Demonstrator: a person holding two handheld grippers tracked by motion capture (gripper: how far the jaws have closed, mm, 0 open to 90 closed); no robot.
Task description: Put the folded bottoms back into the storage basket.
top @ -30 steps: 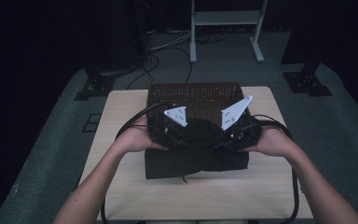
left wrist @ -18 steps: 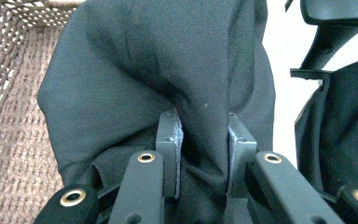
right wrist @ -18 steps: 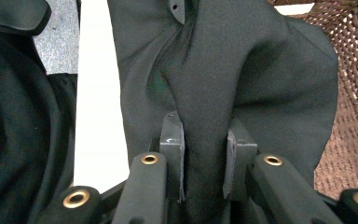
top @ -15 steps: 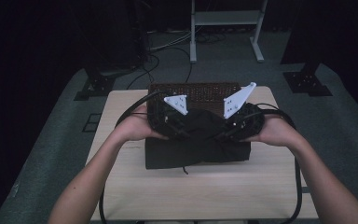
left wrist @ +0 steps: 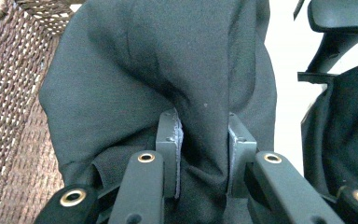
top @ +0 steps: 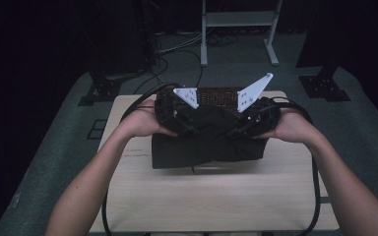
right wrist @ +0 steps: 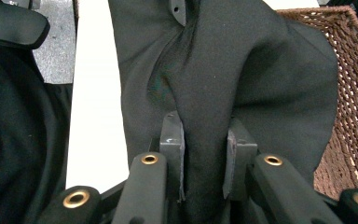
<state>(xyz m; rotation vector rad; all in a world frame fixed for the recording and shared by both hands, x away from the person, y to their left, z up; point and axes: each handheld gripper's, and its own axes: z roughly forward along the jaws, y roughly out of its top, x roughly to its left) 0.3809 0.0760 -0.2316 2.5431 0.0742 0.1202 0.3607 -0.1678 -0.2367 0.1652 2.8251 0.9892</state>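
A black cloth (top: 207,145) hangs folded between my two grippers above the light wooden table (top: 202,196), just in front of a brown wicker basket (top: 215,93). My left gripper (top: 191,130) holds its left end and my right gripper (top: 235,131) its right end. In the left gripper view the left gripper (left wrist: 204,140) is shut on a bunched fold of the cloth (left wrist: 168,60). In the right gripper view the right gripper (right wrist: 204,144) pinches another fold of the cloth (right wrist: 242,60) the same way. Both of the person's hands are at about the same height.
The wicker basket (left wrist: 9,121) lies close beside the cloth, to the left in the left gripper view and as the basket (right wrist: 354,98) to the right in the right gripper view. Cables trail from both grippers over the table. A metal stand (top: 238,19) and dark equipment stand on the floor beyond.
Both hands have lifted the cloth and carried it away from the person, toward the basket. The jaws stay clamped on it.
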